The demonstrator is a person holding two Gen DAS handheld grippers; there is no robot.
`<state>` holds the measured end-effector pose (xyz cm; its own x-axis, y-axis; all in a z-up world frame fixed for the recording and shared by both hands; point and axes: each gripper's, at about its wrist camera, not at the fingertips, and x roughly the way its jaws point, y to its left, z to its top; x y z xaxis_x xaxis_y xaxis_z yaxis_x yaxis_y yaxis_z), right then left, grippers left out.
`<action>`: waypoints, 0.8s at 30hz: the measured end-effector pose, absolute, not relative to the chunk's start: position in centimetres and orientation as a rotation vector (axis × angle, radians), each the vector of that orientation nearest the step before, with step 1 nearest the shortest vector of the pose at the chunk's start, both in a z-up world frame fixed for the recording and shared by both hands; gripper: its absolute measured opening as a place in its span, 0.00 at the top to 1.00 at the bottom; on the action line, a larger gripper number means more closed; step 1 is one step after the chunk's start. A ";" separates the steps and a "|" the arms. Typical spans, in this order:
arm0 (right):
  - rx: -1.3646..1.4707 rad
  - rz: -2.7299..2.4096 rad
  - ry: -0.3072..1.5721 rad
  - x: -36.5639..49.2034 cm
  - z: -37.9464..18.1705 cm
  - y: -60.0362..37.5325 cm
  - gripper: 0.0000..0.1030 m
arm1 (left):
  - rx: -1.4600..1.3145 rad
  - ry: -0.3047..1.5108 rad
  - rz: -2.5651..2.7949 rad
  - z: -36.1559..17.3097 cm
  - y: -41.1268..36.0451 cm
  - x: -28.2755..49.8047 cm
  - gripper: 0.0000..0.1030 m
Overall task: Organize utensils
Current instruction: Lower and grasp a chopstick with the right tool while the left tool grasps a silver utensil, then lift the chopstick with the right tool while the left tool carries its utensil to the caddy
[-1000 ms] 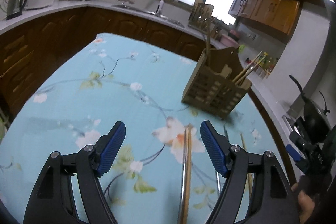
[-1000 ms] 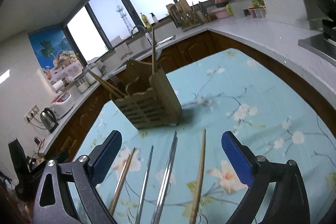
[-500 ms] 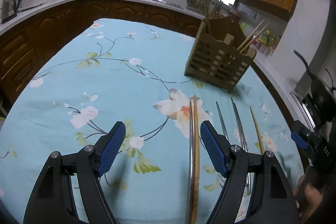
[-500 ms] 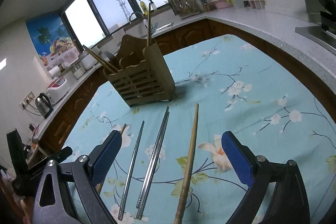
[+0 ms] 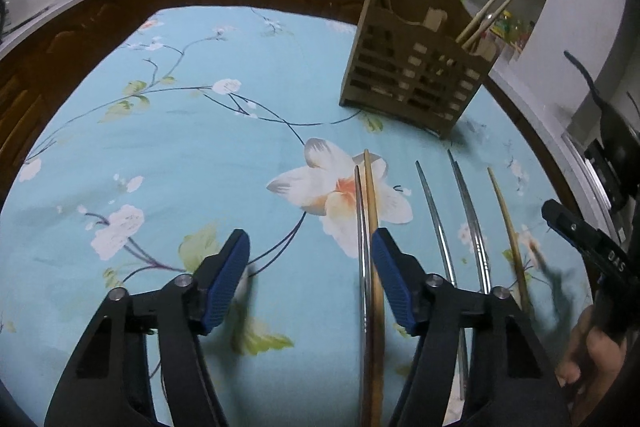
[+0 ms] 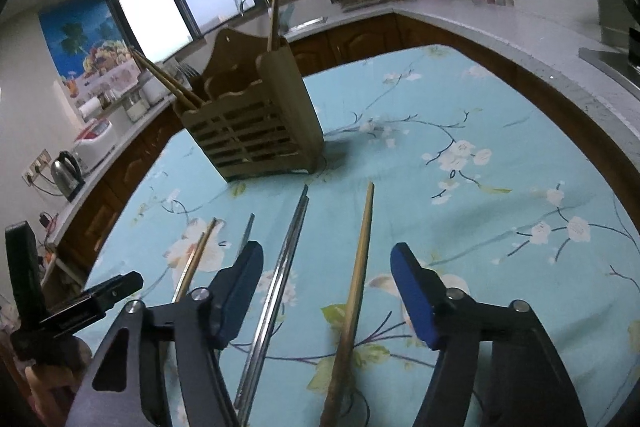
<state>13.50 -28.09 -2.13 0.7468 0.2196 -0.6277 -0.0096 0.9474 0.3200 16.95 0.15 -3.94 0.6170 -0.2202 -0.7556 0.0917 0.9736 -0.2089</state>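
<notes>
A slatted wooden utensil holder (image 5: 416, 75) (image 6: 252, 115) stands on the flowered tablecloth with a few chopsticks upright in it. Several loose chopsticks lie in a row in front of it. My left gripper (image 5: 308, 283) hangs low over the cloth, its jaws closing. A metal chopstick (image 5: 361, 227) and a wooden chopstick (image 5: 373, 223) lie between them, close to the right pad, untouched. My right gripper (image 6: 326, 293) is closing too. It straddles a metal chopstick pair (image 6: 288, 259) and a wooden chopstick (image 6: 358, 267), and its pads are clear of both.
A single metal chopstick (image 5: 434, 219) lies between the two grippers' spots. A brown cabinet run with a white counter (image 6: 500, 23) rings the table. On it are a kettle (image 6: 66, 169), a rice cooker, a sink and a knife rack. A dark pan (image 5: 616, 131) sits at the right.
Both grippers have dropped closer to the tablecloth and tipped further down, so the chopsticks look larger. Both pairs of jaws have narrowed around the chopsticks beneath them.
</notes>
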 end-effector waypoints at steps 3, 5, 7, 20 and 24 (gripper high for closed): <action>0.300 0.121 0.740 14.5 -2.4 -28.2 0.41 | -0.160 0.897 -0.191 -4.0 0.1 18.1 0.48; 0.295 0.117 0.752 15.2 -2.5 -28.3 0.43 | -0.141 0.906 -0.194 -4.0 -0.3 18.9 0.51; 0.289 0.114 0.765 15.8 -2.6 -28.3 0.43 | -0.136 0.920 -0.205 -4.2 -0.6 19.8 0.52; 0.265 0.077 0.854 19.6 -4.8 -28.7 0.54 | -0.052 0.990 -0.282 -5.8 -3.4 23.2 0.72; 0.258 0.077 0.869 20.2 -5.3 -28.4 0.58 | -0.027 0.988 -0.294 -5.8 -3.7 23.6 0.75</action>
